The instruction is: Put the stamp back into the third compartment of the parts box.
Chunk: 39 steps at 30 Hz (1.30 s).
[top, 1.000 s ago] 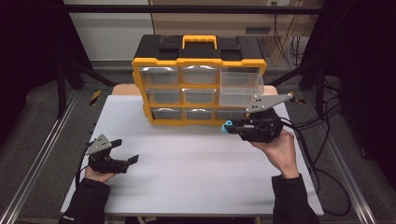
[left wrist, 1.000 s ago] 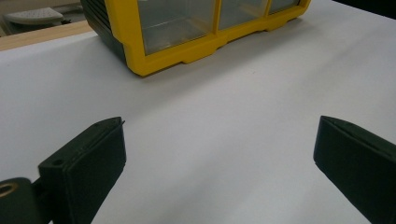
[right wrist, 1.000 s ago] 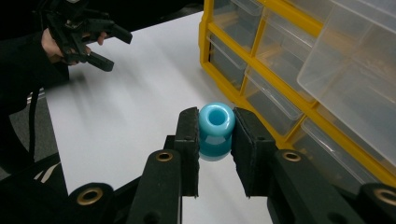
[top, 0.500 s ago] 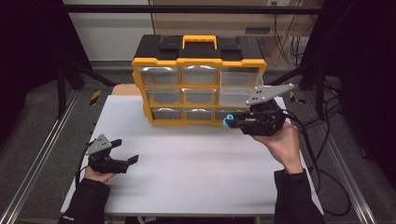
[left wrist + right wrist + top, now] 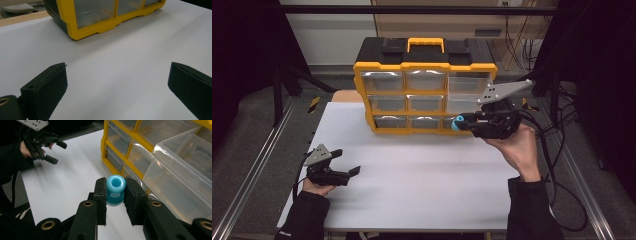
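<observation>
White table [image 5: 422, 190] is filling the lower centre of the high view. Yellow-and-black drawer organizer [image 5: 424, 85] is sitting at upper centre, one clear drawer [image 5: 182, 177] pulled out at the right in the right gripper view. Right gripper [image 5: 460, 122] is hovering at centre right, just beside the organizer's lower right, jaws clamping a blue spool [image 5: 115, 189]. Left gripper [image 5: 352, 172] is resting at lower left, jaws spread wide, holding nothing.
</observation>
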### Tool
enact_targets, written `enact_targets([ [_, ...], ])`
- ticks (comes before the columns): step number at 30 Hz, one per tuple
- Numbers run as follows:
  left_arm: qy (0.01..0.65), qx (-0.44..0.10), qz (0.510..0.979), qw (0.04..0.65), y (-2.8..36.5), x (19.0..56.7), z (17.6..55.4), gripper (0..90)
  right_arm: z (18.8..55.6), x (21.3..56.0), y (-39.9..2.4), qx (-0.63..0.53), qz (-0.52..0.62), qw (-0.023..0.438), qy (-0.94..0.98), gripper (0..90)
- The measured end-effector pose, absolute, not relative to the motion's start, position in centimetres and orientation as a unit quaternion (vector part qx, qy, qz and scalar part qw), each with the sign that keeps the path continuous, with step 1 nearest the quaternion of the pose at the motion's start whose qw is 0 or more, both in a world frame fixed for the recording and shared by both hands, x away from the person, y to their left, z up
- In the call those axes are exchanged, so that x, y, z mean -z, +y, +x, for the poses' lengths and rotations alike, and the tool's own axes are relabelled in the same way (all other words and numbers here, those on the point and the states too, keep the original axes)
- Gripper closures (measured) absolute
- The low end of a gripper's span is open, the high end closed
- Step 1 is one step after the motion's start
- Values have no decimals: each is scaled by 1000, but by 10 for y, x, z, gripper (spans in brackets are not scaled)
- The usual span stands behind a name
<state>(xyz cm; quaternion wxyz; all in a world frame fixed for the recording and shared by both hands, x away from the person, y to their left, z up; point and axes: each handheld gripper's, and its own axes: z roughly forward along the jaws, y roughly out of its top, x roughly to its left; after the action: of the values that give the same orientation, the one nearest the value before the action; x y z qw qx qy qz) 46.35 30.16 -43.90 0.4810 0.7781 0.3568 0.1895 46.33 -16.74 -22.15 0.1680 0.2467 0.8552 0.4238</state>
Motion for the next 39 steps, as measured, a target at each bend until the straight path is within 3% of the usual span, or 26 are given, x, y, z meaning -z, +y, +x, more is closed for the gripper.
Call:
enact_targets([
  [39,356,-189,778,482,302,439,463,21,484,174,-175,-427,279,208,835,728],
])
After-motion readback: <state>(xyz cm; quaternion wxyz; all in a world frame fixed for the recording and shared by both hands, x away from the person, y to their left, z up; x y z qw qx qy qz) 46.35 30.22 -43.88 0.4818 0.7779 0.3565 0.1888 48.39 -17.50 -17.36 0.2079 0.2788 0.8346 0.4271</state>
